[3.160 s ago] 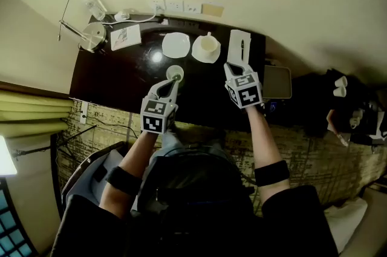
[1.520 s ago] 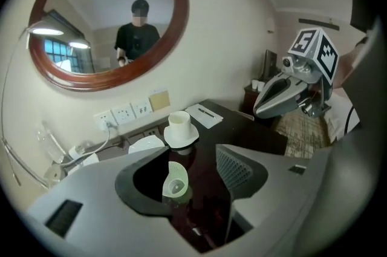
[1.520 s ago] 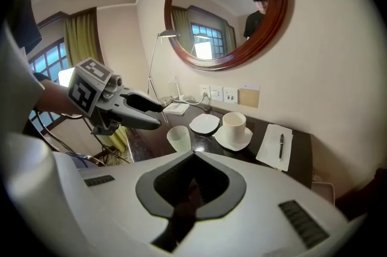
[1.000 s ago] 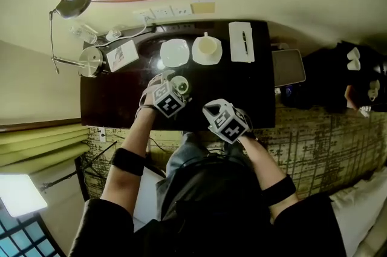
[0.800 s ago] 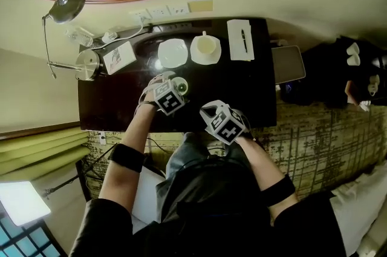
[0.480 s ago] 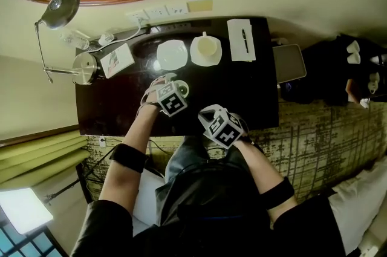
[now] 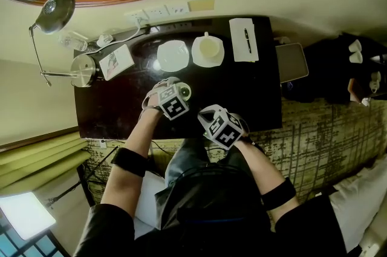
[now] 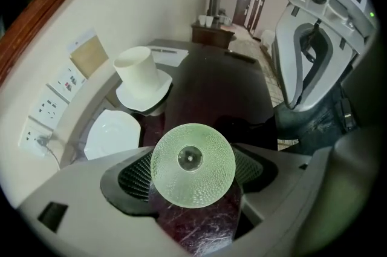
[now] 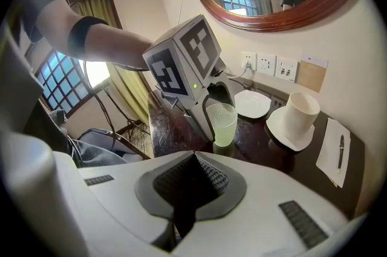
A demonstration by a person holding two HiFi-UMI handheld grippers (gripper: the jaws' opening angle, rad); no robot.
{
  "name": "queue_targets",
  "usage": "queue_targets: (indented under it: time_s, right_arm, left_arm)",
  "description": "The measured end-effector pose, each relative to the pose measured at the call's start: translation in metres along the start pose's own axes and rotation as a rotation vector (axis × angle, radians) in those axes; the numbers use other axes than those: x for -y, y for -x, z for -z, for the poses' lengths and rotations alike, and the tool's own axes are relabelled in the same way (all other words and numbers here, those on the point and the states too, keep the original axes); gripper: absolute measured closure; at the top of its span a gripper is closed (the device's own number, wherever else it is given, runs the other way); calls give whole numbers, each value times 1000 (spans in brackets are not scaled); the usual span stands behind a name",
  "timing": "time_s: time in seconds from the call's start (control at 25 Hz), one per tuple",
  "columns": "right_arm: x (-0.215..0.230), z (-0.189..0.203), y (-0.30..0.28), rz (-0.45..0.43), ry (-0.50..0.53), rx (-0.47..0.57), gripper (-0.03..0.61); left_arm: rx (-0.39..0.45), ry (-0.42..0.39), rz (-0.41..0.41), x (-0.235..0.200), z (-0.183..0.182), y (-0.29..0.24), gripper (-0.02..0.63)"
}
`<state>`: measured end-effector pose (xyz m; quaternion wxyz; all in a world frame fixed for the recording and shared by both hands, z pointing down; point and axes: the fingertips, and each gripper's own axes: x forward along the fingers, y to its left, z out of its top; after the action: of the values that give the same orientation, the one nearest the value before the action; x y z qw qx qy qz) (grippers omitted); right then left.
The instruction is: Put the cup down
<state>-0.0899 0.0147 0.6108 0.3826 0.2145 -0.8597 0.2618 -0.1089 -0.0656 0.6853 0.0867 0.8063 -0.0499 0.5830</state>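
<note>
The cup (image 8: 192, 164), a pale green dimpled glass, stands upright near the middle of the dark table (image 7: 242, 92). In the right gripper view its base appears to meet its own reflection, so I judge it is already resting on the wood. The left gripper (image 7: 175, 94) comes down on it steeply from above. Its jaws have just been closing with the cup between them, and the pads lie against the wall on both sides, so the cup is grasped, not freed. The right gripper (image 9: 193, 171) is clenched on nothing and hangs over the table's near edge, apart from the cup.

The cup looks empty, so it is probably light. Being glass, it will be stiff and will not give under the pads, and a knock on the table could crack it. The dimples should offer some bite on an otherwise slick wall. The sides taper toward the base, so a hold across the widest line at mid-height seems safest; lower down the pads could slide. A plate (image 7: 172, 55) and a mug (image 7: 207, 50) sit well behind, out of the way. What seems left is to spread the jaws evenly and lift straight up, so neither pad drags the cup over.
</note>
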Motion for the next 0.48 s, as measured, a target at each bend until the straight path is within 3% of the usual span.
queue_targets:
  time_s: [0.24, 0.48]
  right_arm:
    - [1, -21, -7, -8, 29, 10, 569]
    - [5, -57, -18, -13, 68, 49, 569]
  left_arm:
    - [16, 6, -3, -19, -7, 20, 222]
    - [21, -15, -52, -68, -15, 42, 222]
